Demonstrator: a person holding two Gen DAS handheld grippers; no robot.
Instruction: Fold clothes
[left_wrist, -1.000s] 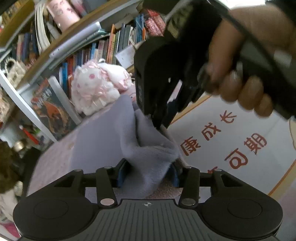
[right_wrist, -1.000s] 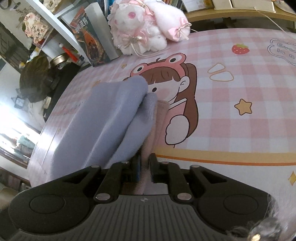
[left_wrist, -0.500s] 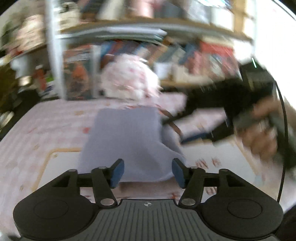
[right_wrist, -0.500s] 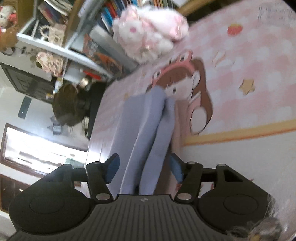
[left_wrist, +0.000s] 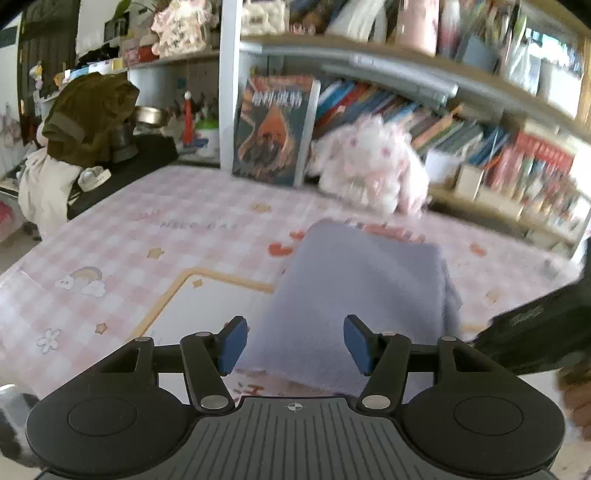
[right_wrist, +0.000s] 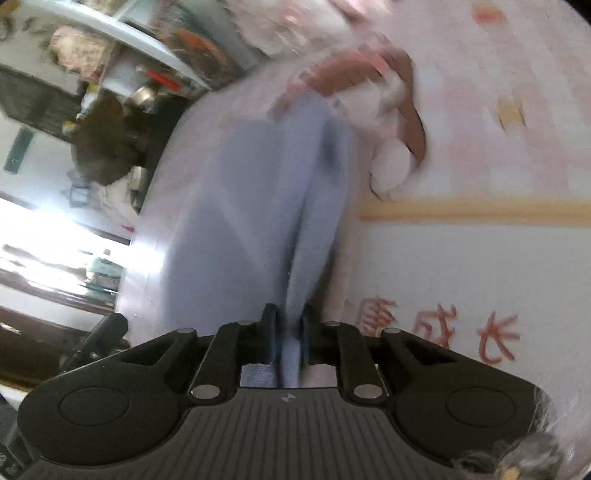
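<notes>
A pink-checked cartoon-print tablecloth (left_wrist: 177, 236) fills the middle of the left view, with bare cloth stretching left of the folded lavender fleece garment (left_wrist: 354, 295) at centre. The garment's near edge lies between the spread, empty fingers of the left gripper (left_wrist: 293, 345). In the blurred right view, the right gripper (right_wrist: 288, 332) is clenched on a garment fold at lower centre.

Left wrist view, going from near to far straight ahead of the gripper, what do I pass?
Open left gripper → folded lavender cloth on the pink checked table cover → pink-and-white plush toy → row of books on the shelf.
</notes>
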